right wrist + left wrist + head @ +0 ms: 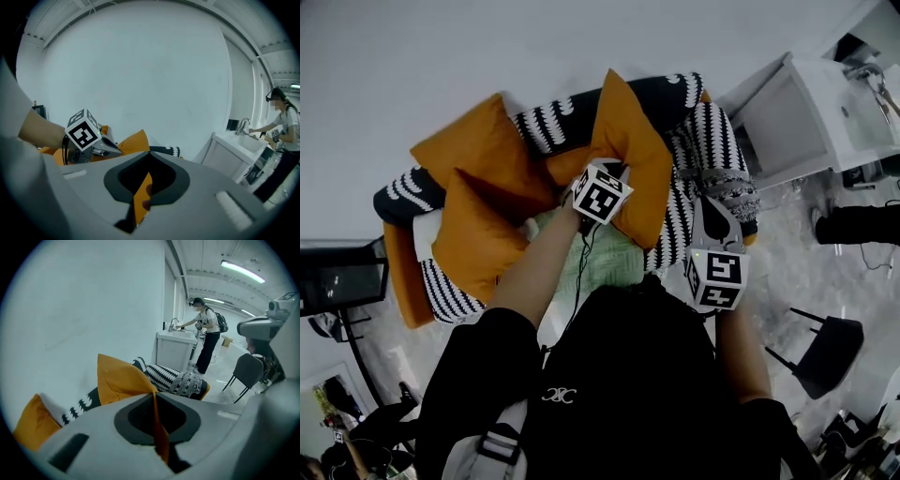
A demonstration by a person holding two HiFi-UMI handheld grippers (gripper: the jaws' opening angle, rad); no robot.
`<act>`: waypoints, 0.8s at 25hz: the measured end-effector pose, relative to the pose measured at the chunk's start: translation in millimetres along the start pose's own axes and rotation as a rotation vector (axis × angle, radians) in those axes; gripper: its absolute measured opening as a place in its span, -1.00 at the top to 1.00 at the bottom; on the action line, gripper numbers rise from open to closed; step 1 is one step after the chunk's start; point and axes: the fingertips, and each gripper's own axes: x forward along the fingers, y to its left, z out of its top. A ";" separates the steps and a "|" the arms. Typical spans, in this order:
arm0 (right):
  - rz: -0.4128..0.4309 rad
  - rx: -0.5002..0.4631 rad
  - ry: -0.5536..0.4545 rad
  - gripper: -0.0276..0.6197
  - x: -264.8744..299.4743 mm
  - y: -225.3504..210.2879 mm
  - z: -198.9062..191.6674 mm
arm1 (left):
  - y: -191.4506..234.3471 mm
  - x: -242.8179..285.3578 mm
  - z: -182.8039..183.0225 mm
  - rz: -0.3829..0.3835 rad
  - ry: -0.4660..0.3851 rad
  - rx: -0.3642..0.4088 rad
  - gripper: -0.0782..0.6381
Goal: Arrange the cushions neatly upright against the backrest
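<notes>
A small black-and-white patterned sofa stands against the wall. One orange cushion is held up over the seat, tilted on its corner. My left gripper is shut on its edge, and in the left gripper view the orange fabric runs between the closed jaws. My right gripper is shut on orange fabric at the cushion's right side. Two more orange cushions lean at the sofa's left end. A grey patterned cushion lies on the right armrest.
A pale green cloth covers the seat. A white sink cabinet stands right of the sofa, where a person works. A black chair is on the floor at the right, and a dark stand at the left.
</notes>
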 end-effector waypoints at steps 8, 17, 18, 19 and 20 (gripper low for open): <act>-0.045 0.083 -0.035 0.89 -6.0 -59.6 -0.8 | -24.9 -4.4 102.2 -0.050 -0.022 0.362 0.75; -0.067 0.138 -0.024 0.89 1.2 -114.1 -11.4 | -5.2 30.7 173.9 -0.008 -0.054 0.650 0.75; -0.069 0.142 -0.020 0.89 3.4 -118.5 -13.4 | -0.9 37.4 177.8 0.000 -0.059 0.664 0.75; -0.070 0.144 -0.014 0.89 5.3 -122.6 -15.6 | 3.5 44.5 180.4 0.006 -0.063 0.675 0.75; -0.072 0.146 -0.007 0.89 6.9 -126.8 -18.2 | 7.5 52.2 181.7 0.009 -0.065 0.680 0.75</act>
